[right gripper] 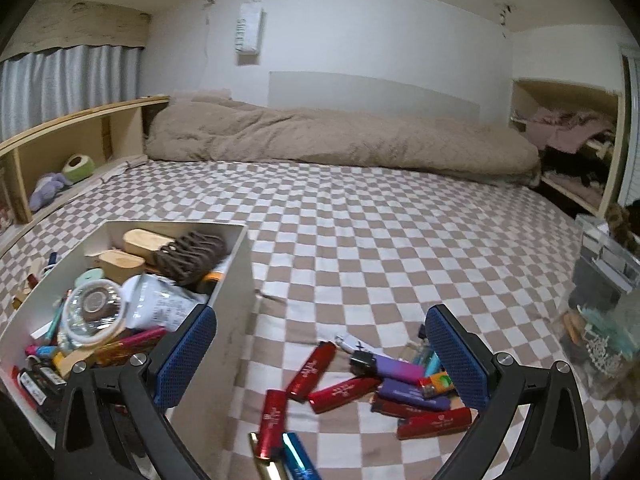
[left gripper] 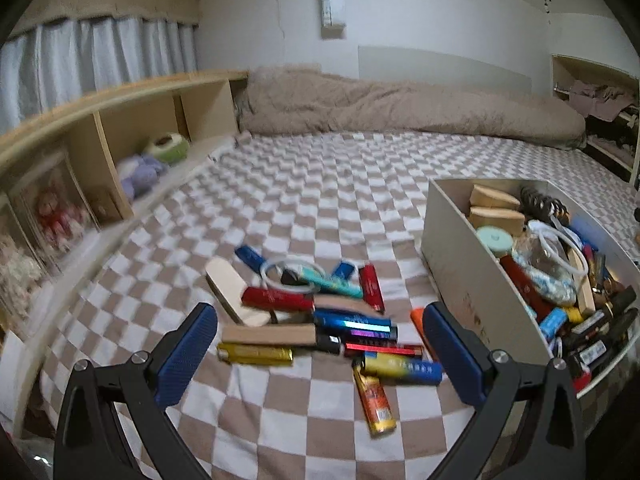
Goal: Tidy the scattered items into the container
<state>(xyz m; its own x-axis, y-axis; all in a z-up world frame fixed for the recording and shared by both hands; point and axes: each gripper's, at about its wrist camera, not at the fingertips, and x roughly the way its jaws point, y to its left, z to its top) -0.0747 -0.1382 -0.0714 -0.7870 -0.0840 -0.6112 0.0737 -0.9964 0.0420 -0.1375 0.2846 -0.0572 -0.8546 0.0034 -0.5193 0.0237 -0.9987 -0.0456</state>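
Observation:
A white open box (left gripper: 460, 264) stands on the checkered bed, full of lighters, wooden blocks and a cable; it shows at the left in the right wrist view (right gripper: 236, 280). A pile of lighters (left gripper: 360, 328), wooden blocks (left gripper: 232, 284) and a white cable ring (left gripper: 280, 276) lies left of the box. My left gripper (left gripper: 316, 356) is open and empty just above this pile. A second pile of red and purple lighters (right gripper: 360, 388) lies right of the box. My right gripper (right gripper: 320, 360) is open and empty above it, its left finger (right gripper: 184, 356) over the box's edge.
A beige duvet (left gripper: 400, 108) lies rolled along the far wall. A wooden shelf (left gripper: 120, 120) with soft toys runs along the bed's left side. A clear organiser with small items (right gripper: 600, 300) stands at the right. An open closet (right gripper: 568, 152) is at the far right.

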